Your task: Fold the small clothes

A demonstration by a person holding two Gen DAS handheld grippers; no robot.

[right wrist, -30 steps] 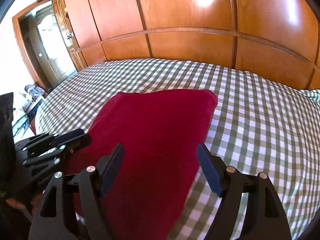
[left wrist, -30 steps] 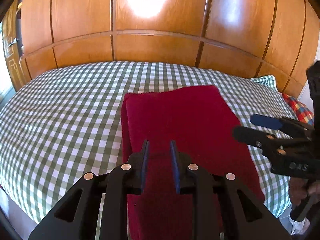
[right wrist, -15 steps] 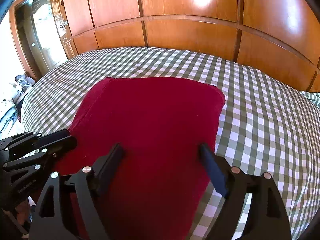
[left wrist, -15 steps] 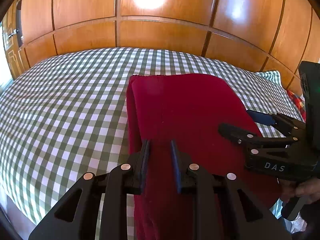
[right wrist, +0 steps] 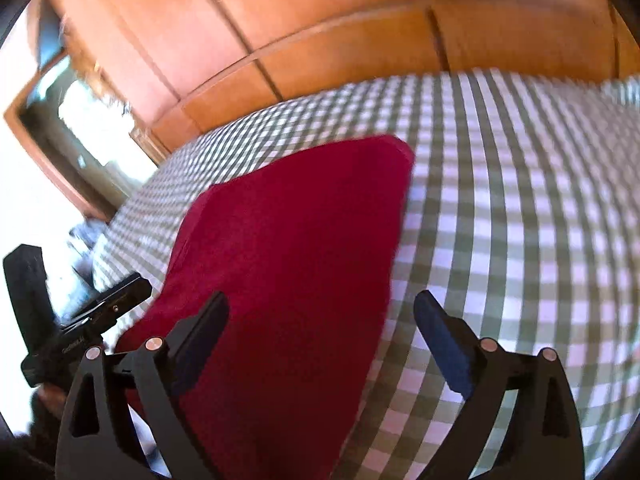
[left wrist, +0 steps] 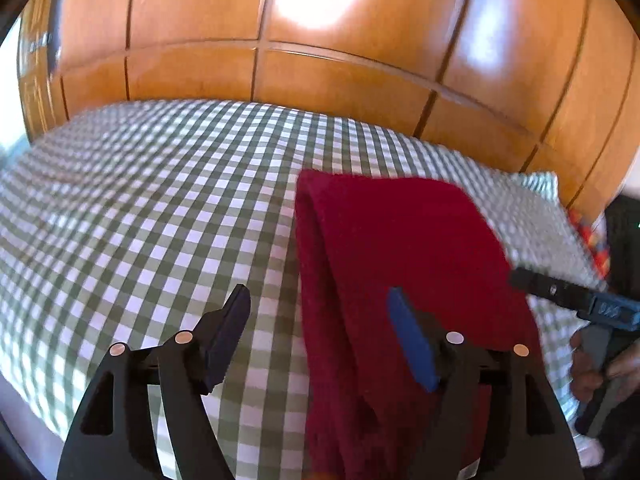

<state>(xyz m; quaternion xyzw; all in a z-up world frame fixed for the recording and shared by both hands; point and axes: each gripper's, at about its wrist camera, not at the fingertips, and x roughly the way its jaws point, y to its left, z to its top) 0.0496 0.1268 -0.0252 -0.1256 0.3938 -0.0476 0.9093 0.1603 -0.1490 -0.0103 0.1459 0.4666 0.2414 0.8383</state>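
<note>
The red garment lies folded flat on the bed, which is covered in a green-and-white checked sheet. In the left wrist view its long axis runs from the lower centre of the frame up toward the wooden panelled wall; the far short edge sits just above mid-frame. A rolled or doubled fold runs along its left long edge.

The left gripper has its jaws apart, having just been opening. The left long edge of the garment lies between them, but the pads do not press on it: the left finger is over the checked sheet, the right finger over the red cloth.

The right gripper also has its jaws wide apart, having just been opening. The garment's right long edge passes between them, with no pad contact seen.

Only the left wrist view shows the layered fold on the left edge, a pillow at the right and part of a hand holding the right gripper. Only the right wrist view shows the garment's rounded far right corner and a doorway at the upper left. Both views are blurred.
</note>
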